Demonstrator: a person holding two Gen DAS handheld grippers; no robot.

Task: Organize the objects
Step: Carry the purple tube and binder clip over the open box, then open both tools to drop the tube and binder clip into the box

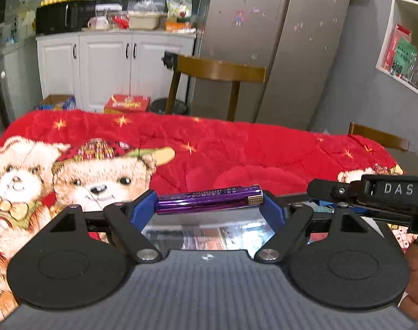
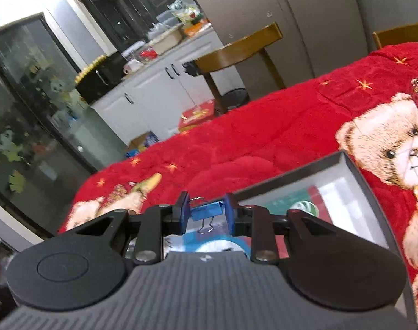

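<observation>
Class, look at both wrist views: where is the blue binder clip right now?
In the right wrist view, the blue binder clip sits clamped between the right gripper fingers, above the grey box on the red bear blanket.

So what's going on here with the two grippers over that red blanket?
A person is sorting small items with a handheld gripper in each hand. The left gripper is clamped end to end on a shiny purple foil-wrapped stick. The right gripper is pinching a small blue binder clip. Both hang over a shallow grey box with items already inside, which sits on the red teddy-bear blanket. Neither item has been let go.
</observation>
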